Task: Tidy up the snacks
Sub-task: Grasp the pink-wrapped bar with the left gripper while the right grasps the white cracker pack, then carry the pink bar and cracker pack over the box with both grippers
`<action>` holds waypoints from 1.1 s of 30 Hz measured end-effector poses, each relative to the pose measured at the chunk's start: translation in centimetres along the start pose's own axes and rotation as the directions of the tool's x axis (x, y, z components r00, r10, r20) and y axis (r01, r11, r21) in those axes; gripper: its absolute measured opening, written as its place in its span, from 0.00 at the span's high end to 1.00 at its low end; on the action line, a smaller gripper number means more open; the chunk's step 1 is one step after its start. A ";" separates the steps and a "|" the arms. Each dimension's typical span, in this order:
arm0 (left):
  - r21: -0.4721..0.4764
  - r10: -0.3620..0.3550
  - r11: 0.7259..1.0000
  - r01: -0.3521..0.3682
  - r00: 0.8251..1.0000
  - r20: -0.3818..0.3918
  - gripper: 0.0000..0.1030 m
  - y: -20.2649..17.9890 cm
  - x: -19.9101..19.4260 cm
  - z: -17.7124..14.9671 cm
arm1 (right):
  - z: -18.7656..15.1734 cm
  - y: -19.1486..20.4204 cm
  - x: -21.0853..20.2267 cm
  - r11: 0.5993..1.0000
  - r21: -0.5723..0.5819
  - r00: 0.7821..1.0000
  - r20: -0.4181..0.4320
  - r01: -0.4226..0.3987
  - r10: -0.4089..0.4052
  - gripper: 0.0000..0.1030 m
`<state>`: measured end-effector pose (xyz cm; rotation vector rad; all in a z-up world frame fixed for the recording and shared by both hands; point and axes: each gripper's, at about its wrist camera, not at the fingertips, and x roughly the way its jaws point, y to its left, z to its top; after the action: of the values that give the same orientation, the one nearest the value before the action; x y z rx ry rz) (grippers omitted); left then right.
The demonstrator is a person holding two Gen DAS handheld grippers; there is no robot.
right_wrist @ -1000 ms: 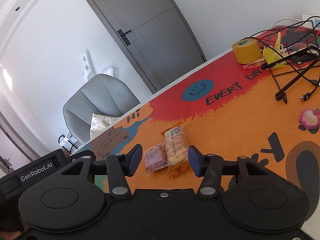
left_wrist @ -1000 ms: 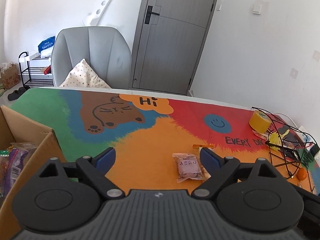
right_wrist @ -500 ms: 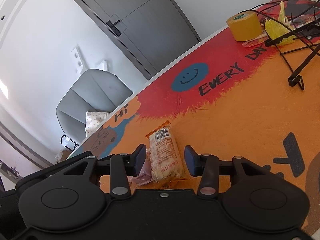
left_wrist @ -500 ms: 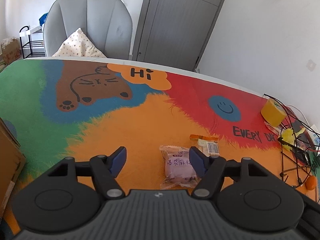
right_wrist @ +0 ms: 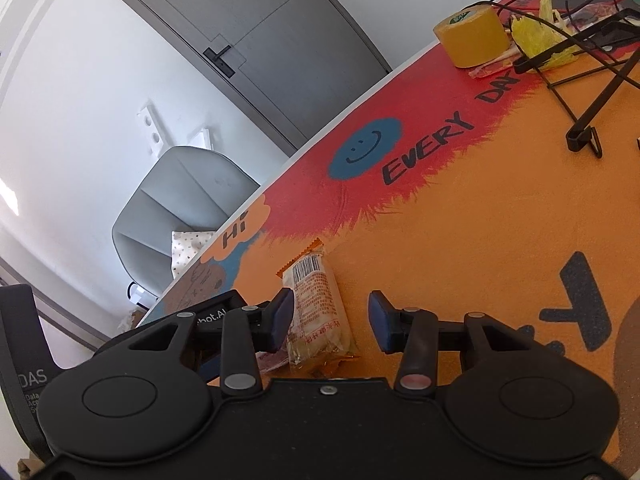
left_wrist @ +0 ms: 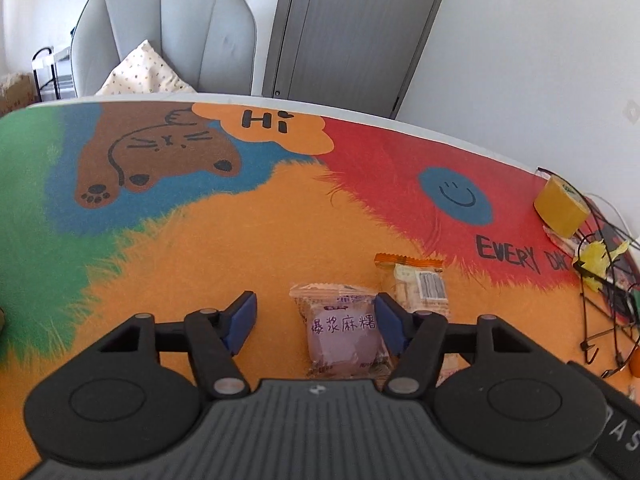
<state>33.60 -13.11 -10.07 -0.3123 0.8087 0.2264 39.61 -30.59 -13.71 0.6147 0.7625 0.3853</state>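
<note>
My left gripper (left_wrist: 316, 318) is spread wide around the purple snack packet (left_wrist: 344, 334) lying flat on the surface (left_wrist: 240, 248), not pinching it. My right gripper (right_wrist: 330, 320) gapes around the orange snack packet (right_wrist: 318, 312) just beside it. Farther off sit a tape roll (left_wrist: 560, 208), tangled cables (left_wrist: 604, 280), then a grey chair (left_wrist: 168, 32) and door (left_wrist: 352, 28).

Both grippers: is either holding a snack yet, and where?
Nothing held. Left gripper straddles the purple packet, right gripper the orange-edged packet; both open.

Bright, even daylight; soft shadows under the gripper fingers; strong fisheye bending and dark vignette at corners; focus sharp throughout.
</note>
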 end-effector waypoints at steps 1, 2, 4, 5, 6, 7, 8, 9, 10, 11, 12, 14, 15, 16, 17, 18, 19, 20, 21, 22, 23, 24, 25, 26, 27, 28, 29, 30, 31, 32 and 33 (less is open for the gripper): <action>0.005 0.012 1.000 -0.012 1.000 0.003 0.54 0.0 0.0 0.0 | 0.0 0.0 0.1 1.000 -0.003 1.000 -0.001 -0.001 0.001 0.58; 0.008 0.017 1.000 -0.017 1.000 -0.001 0.54 0.2 -0.1 0.1 | -0.1 0.2 0.2 1.000 -0.013 1.000 -0.002 0.002 -0.002 0.58; 0.003 0.007 1.000 -0.007 1.000 -0.010 0.57 0.6 -0.2 0.3 | -0.4 0.6 0.4 0.999 -0.037 1.000 -0.008 0.003 -0.003 0.57; 0.000 0.014 1.000 -0.014 1.000 -0.013 0.57 0.8 -0.3 0.3 | -0.5 0.9 0.5 0.999 -0.049 1.000 -0.009 -0.004 0.003 0.58; -0.008 0.020 1.000 -0.020 1.000 -0.015 0.58 1.2 -0.4 0.4 | -0.7 1.2 0.6 0.998 -0.062 1.000 -0.008 -0.008 0.007 0.57; -0.017 0.019 1.000 -0.019 1.000 -0.015 0.58 1.6 -0.5 0.5 | -0.8 1.6 0.7 0.997 -0.078 1.000 -0.005 -0.008 0.008 0.57; -0.021 0.017 1.000 -0.017 1.000 -0.012 0.58 2.0 -0.7 0.5 | -0.9 1.8 0.7 0.995 -0.095 1.000 -0.001 -0.007 0.007 0.57; -0.024 0.020 1.000 -0.020 1.000 -0.008 0.58 2.3 -0.8 0.5 | -1.0 2.2 0.8 0.993 -0.117 1.000 0.004 -0.001 0.001 0.56; -0.028 0.026 0.999 -0.026 1.000 -0.004 0.58 2.7 -1.0 0.6 | -1.1 2.5 1.0 0.991 -0.136 1.000 0.007 0.008 -0.007 0.53; -0.033 0.029 0.999 -0.029 1.000 0.000 0.58 3.1 -1.2 0.6 | -1.2 2.8 1.2 0.988 -0.151 1.000 0.010 0.020 -0.019 0.52; -0.039 0.031 0.999 -0.031 1.000 0.004 0.59 3.5 -1.4 0.6 | -1.3 3.0 1.4 0.985 -0.169 0.999 0.015 0.038 -0.036 0.52; -0.049 0.042 0.998 -0.041 0.999 0.013 0.59 4.4 -1.7 0.7 | -1.6 3.6 1.7 0.976 -0.207 0.998 0.026 0.067 -0.063 0.52; -0.053 0.048 0.997 -0.047 0.999 0.016 0.59 4.7 -1.8 0.7 | -1.8 3.9 1.9 0.971 -0.226 0.997 0.033 0.077 -0.071 0.52; -0.059 0.050 0.997 -0.049 0.999 0.019 0.59 5.2 -2.0 0.7 | -1.9 4.1 2.1 0.967 -0.239 0.996 0.034 0.083 -0.077 0.50; -0.064 0.051 0.997 -0.049 0.999 0.020 0.59 5.6 -2.1 0.7 | -2.0 4.3 2.3 0.963 -0.253 0.996 0.032 0.090 -0.085 0.49; -0.069 0.051 0.996 -0.049 0.998 0.021 0.59 6.0 -2.1 0.7 | -2.1 4.6 2.4 0.959 -0.266 0.995 0.030 0.098 -0.093 0.49; -0.074 0.052 0.996 -0.050 0.998 0.023 0.59 6.3 -2.2 0.7 | -2.3 4.8 2.6 0.955 -0.278 0.995 0.029 0.102 -0.098 0.49; -0.077 0.055 0.996 -0.052 0.998 0.026 0.59 6.7 -2.4 0.7 | -2.4 5.1 2.7 0.951 -0.289 0.995 0.028 0.105 -0.101 0.49; -0.078 0.058 0.995 -0.055 0.998 0.029 0.59 6.9 -2.5 0.6 | -2.5 5.3 2.9 0.947 -0.302 0.994 0.027 0.109 -0.106 0.49; -0.078 0.061 0.995 -0.058 0.998 0.033 0.59 7.2 -2.7 0.6 | -2.7 5.5 3.1 0.942 -0.315 0.993 0.028 0.119 -0.116 0.49; -0.082 0.064 0.995 -0.061 0.997 0.033 0.59 7.5 -2.8 0.5 | -3.0 5.7 3.1 0.933 -0.332 0.991 0.042 0.136 -0.130 0.51; -0.089 0.065 0.994 -0.062 0.997 0.029 0.59 7.8 -2.9 0.4 | -3.2 5.9 3.1 0.924 -0.349 0.987 0.053 0.159 -0.150 0.55; -0.093 0.066 0.994 -0.063 0.997 0.026 0.59 8.0 -3.1 0.4 | -3.3 6.1 3.1 0.915 -0.360 0.984 0.063 0.180 -0.169 0.61; -0.093 0.066 0.994 -0.063 0.997 0.027 0.59 8.1 -3.3 0.3 | -3.4 6.2 3.0 0.913 -0.363 0.982 0.066 0.188 -0.176 0.63; -0.090 0.066 0.994 -0.063 0.997 0.029 0.59 8.3 -3.6 0.2 | -3.4 6.1 2.8 0.920 -0.347 0.983 0.054 0.181 -0.173 0.66; -0.088 0.065 0.994 -0.062 0.997 0.032 0.59 8.4 -3.9 0.0 | -3.3 6.0 2.5 0.929 -0.329 0.985 0.041 0.171 -0.167 0.66; -0.088 0.062 0.994 -0.059 0.998 0.034 0.60 8.5 -4.1 0.0 | -3.2 5.9 2.2 0.939 -0.307 0.987 0.029 0.157 -0.155 0.67; -0.089 0.058 0.995 -0.055 0.998 0.036 0.60 8.6 -4.4 -0.1 | -3.2 5.8 1.7 0.946 -0.290 0.989 0.029 0.144 -0.142 0.67; -0.088 0.053 0.995 -0.050 0.998 0.042 0.60 8.8 -4.8 -0.2 | -3.2 5.8 1.2 0.949 -0.282 0.990 0.037 0.139 -0.134 0.67; -0.086 0.050 0.995 -0.046 0.998 0.048 0.60 8.8 -5.2 -0.3 | -3.4 5.9 0.7 0.952 -0.274 0.991 0.047 0.135 -0.127 0.67; -0.083 0.045 0.996 -0.041 0.997 0.055 0.60 9.0 -5.7 -0.3 | -3.6 6.1 0.1 0.957 -0.262 0.992 0.053 0.127 -0.117 0.67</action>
<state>26.72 -5.36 -7.77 -0.3644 0.7514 0.3083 36.43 -24.60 -11.90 0.3210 0.6958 0.3538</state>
